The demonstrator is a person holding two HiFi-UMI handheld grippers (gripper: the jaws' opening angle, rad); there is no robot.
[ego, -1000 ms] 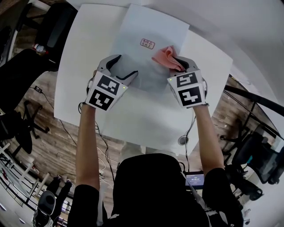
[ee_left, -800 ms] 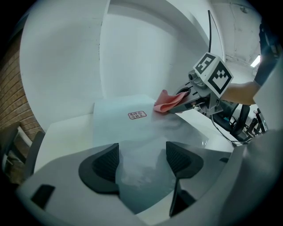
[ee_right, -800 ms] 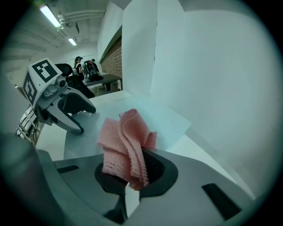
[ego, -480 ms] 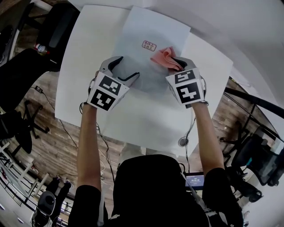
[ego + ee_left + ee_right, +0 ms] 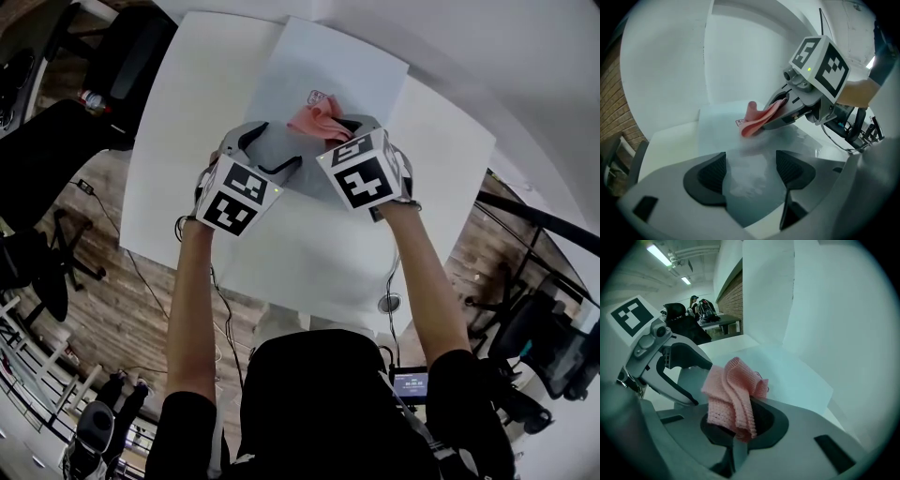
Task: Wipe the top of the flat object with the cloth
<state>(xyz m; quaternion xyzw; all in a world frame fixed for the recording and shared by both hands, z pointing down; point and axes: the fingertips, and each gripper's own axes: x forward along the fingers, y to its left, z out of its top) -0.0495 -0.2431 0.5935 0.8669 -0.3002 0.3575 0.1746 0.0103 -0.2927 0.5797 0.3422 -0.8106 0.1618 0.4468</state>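
A pale translucent flat sheet lies on the white table, bearing a small red-printed label. My right gripper is shut on a folded pink cloth, which rests on the sheet beside the label. The cloth bunches out between the jaws in the right gripper view. My left gripper stands open over the sheet's near left part, its pads apart with only the sheet between them. From the left gripper view the cloth trails onto the sheet.
Black office chairs stand on the wooden floor left of the table; more dark equipment sits at the right. A cable and round puck hang near the table's front edge. A white wall rises behind the table.
My right gripper has swept the cloth leftward across the sheet, towards the label and closer to the left gripper. The left gripper has crept slightly up and right.
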